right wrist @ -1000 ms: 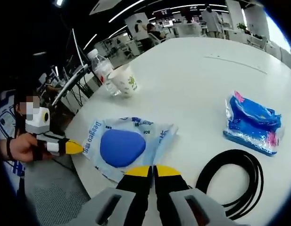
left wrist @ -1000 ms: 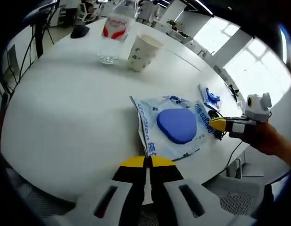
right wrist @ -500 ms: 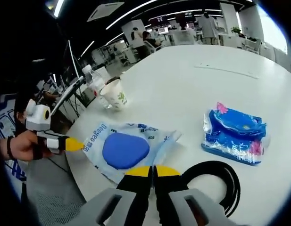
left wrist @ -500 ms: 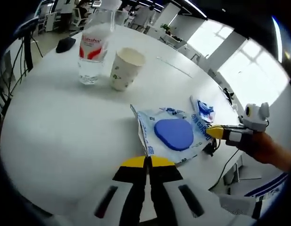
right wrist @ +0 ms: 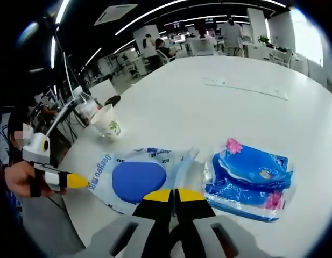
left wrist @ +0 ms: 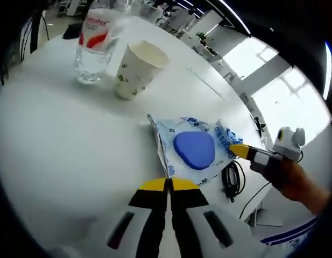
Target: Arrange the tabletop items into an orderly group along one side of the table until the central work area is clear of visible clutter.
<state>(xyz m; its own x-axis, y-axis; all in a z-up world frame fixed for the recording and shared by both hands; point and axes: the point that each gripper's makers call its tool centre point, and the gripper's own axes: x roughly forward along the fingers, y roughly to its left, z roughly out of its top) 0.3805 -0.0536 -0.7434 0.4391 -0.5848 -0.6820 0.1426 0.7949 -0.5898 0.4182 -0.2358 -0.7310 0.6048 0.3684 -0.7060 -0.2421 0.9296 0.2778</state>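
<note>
On the white tabletop [left wrist: 58, 145], the clear packet with the blue pad [left wrist: 194, 149] is stretched between both grippers: the left gripper [left wrist: 167, 186] is clamped on its near edge, and the right gripper [right wrist: 174, 195] is clamped on the opposite edge. Compared with a second ago, the packet sits much closer to the blue tissue pack [right wrist: 251, 177], now just beside it, whereas they were well apart. The paper cup [left wrist: 134, 70] and water bottle [left wrist: 93, 45] also look nearer in the left gripper view, though the cameras have moved too. I judge the packet is being dragged toward the other items, so grouping is under way but unfinished; the cup and bottle stand apart from the packet. The black cable [left wrist: 232, 180] lies at the table edge beside the packet. In the left gripper view, the person's hand [left wrist: 287, 177] holds the right gripper low and level, jaws pointing in across the tabletop.
</note>
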